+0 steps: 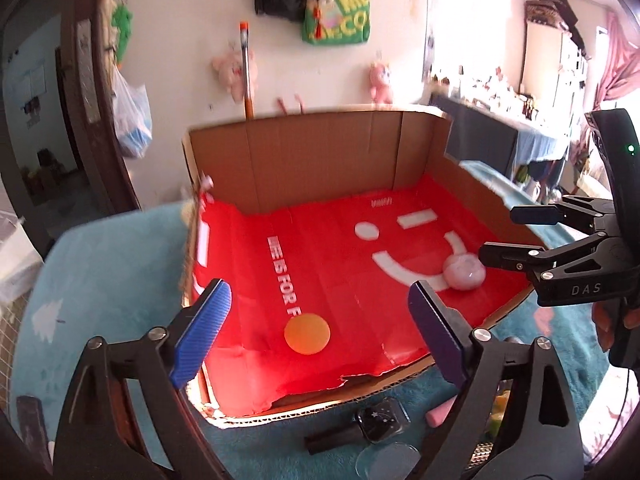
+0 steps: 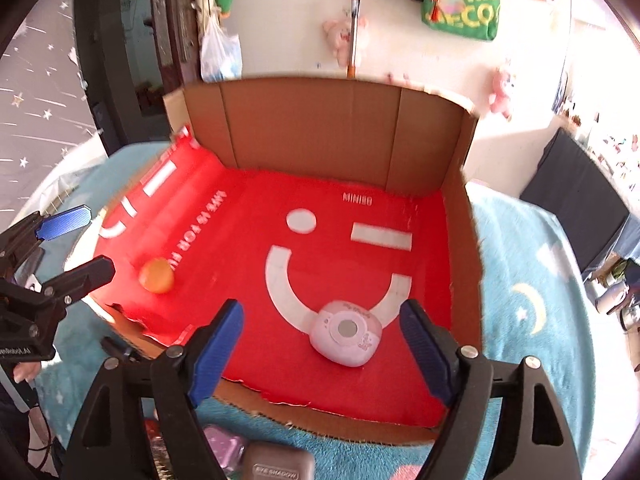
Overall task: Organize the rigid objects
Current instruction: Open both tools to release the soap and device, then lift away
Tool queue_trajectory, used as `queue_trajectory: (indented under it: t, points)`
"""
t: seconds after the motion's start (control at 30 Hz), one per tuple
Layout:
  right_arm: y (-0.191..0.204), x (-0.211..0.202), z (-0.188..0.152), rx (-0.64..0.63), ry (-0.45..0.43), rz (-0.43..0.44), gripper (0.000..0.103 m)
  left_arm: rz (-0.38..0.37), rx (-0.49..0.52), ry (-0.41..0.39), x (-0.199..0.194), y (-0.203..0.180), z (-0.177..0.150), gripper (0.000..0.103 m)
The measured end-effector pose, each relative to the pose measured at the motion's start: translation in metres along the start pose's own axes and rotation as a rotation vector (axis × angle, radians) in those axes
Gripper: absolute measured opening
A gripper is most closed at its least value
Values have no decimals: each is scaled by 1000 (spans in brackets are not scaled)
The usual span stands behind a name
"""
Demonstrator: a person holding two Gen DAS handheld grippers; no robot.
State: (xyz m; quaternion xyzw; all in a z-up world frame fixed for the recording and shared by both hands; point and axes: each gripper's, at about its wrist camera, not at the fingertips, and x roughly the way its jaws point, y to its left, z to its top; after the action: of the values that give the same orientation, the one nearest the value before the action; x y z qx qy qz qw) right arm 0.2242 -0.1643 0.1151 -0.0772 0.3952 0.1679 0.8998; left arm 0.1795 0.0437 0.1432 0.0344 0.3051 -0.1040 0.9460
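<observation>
The box (image 2: 312,136), a cardboard tray lined in red, is sitting on the teal blanket (image 2: 516,264), open side up. Inside, two items are already lying on the liner: a pink case (image 2: 346,334) at near right, touching the white smile print, and an orange ball (image 2: 157,276) at near left, well apart from it.

Left gripper (image 1: 320,320) is hovering over the near-left edge, fingers apart, holding nothing. Right gripper (image 2: 320,348) is hovering over the near-right edge, fingers apart either side of the case but not touching it.

Judged step: between placements, two items boxed. More loose items are waiting near the box's near wall: a watch (image 1: 384,420), a grey tin (image 2: 278,466). The next move probably calls for drawing one gripper back, lowering over a loose item, and closing on it squarely.
</observation>
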Motion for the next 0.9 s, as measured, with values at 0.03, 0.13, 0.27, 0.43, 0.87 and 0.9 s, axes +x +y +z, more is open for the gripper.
queue_trajectory:
  t: [0.03,0.13,0.27,0.43,0.87,0.9]
  points:
    - [1,-6,1,-1,-14,-1,83,4,0,-14,-4,-1,1,94]
    - [5,-29,5,-7,-73,-7,87,20,-4,-76,-28,-3,4,97]
    - [11,-67,6,-16,-161,-12,92,30,-12,-137,-56,-8,3,97]
    - [23,-110,-1,-44,-263,-26,96,56,-5,-200,-87,-20,-3,98]
    - [58,-193,-73,-71,-475,-56,103,141,-82,-286,-156,-39,-60,103]
    - [59,-196,-81,-61,-485,-54,103,145,-84,-286,-160,-41,-65,103]
